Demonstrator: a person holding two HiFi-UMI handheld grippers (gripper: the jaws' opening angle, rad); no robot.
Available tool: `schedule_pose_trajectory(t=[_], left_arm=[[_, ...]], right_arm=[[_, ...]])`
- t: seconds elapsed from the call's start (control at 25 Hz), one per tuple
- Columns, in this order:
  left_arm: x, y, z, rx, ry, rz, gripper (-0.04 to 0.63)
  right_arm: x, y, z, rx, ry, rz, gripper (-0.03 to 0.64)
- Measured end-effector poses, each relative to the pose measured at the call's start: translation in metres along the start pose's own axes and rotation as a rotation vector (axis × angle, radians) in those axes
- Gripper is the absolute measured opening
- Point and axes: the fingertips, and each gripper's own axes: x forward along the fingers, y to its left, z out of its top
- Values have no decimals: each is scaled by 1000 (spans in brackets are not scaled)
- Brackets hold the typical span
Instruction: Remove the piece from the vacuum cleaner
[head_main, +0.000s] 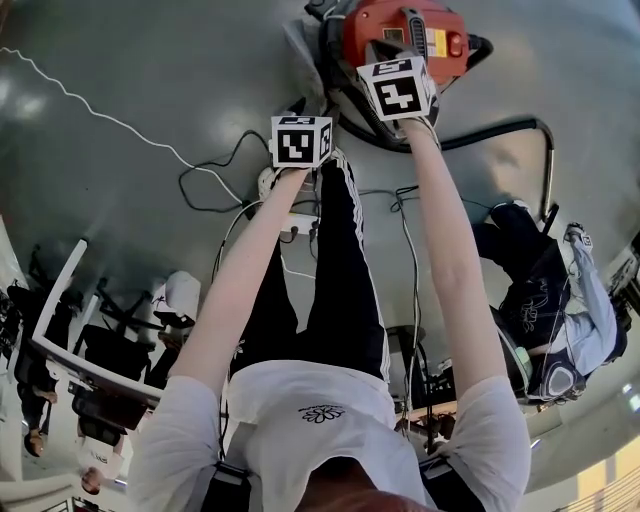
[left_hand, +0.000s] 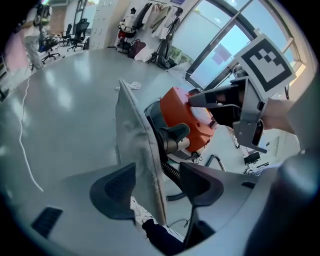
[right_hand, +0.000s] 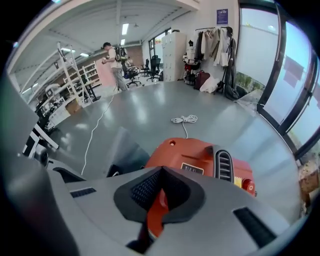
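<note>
The orange-red vacuum cleaner (head_main: 400, 30) stands on the grey floor ahead of me, its black hose (head_main: 500, 130) curving to the right. A grey fabric piece (left_hand: 135, 135) stands upright against its left side (head_main: 300, 45). My left gripper (left_hand: 155, 187) is open with the edge of that fabric between its jaws, and a gap shows at each pad. In the head view the left gripper (head_main: 303, 128) is just left of the machine. My right gripper (right_hand: 159, 192) is shut on a red handle part on top of the vacuum cleaner (right_hand: 200, 160), and the left gripper view also shows this gripper (left_hand: 220, 97).
A white cable (head_main: 100, 115) and dark cords (head_main: 210, 180) trail over the floor at left. A person crouches at the right (head_main: 560, 300). Chairs and a desk (head_main: 90, 360) stand at the left. A coiled white cord (right_hand: 184, 119) lies beyond the machine.
</note>
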Motion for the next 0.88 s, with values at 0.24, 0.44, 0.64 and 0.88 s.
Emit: schedule_pose_trajectory(t=[0.24, 0.44, 0.64, 0.88], left_arm=[[12, 6, -10, -36, 51, 32, 264], [26, 19, -30, -50, 149, 96, 264], [25, 27, -37, -30, 132, 112, 15], [17, 35, -41, -47, 65, 114, 15]], right_arm=[[1, -4, 0, 78, -72, -2, 11], [0, -3, -2, 93, -90, -6, 11], [-5, 0, 3, 85, -108, -19, 11], [-6, -1, 4, 55, -56, -30, 11]])
